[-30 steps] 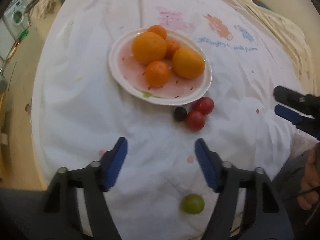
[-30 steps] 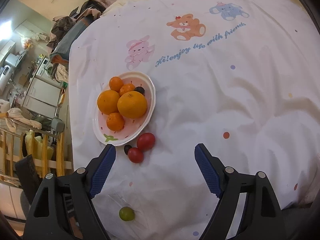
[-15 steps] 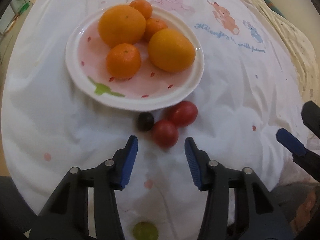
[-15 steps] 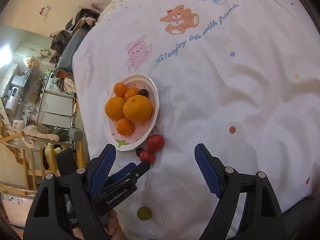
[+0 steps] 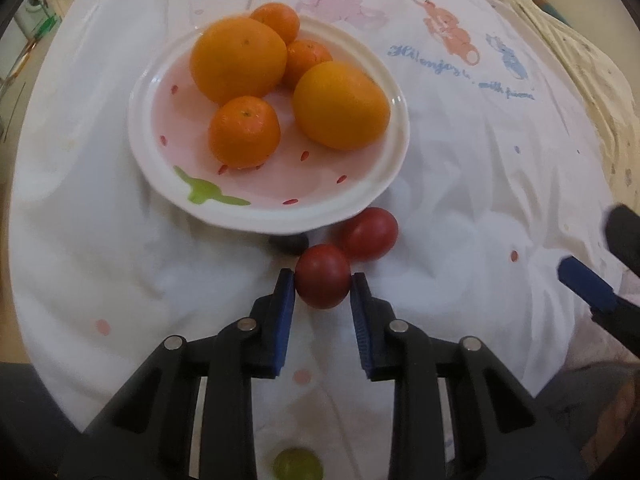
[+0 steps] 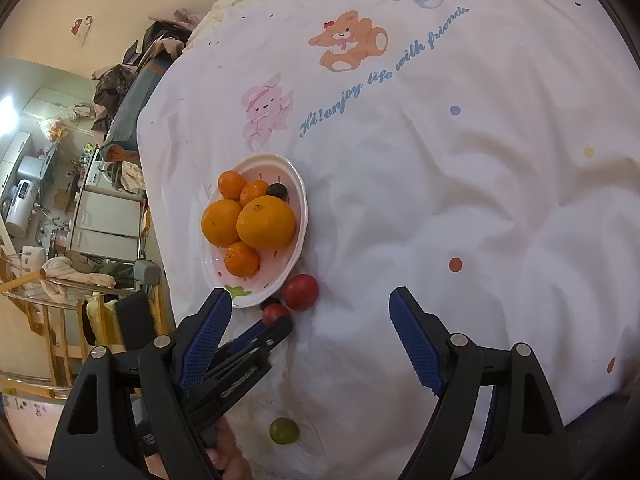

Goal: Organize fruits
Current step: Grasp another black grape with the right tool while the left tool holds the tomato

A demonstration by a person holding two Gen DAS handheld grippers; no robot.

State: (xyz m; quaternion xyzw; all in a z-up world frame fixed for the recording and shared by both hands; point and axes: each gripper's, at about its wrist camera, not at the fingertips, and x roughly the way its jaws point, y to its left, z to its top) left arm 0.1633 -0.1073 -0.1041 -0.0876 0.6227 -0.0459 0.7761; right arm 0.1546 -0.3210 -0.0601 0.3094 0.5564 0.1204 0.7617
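Tomato first: from the left wrist I see my left claw [image 5: 323,280] pinching the nearer small red round tomato [image 5: 322,276] on the white printed cloth [image 5: 460,184], just below the white-rimmed pink plate [image 5: 396,112] of oranges. From the right wrist, my right claw [image 6: 310,316] stands spread above the cloth, gripping nothing.

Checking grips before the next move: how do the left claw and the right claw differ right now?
The left claw is shut on the nearer red tomato; the right claw stands wide open with nothing between its pads. The left claw is down at the cloth beside the plate; the right claw hangs back above it. Both have blue pads on black frames.
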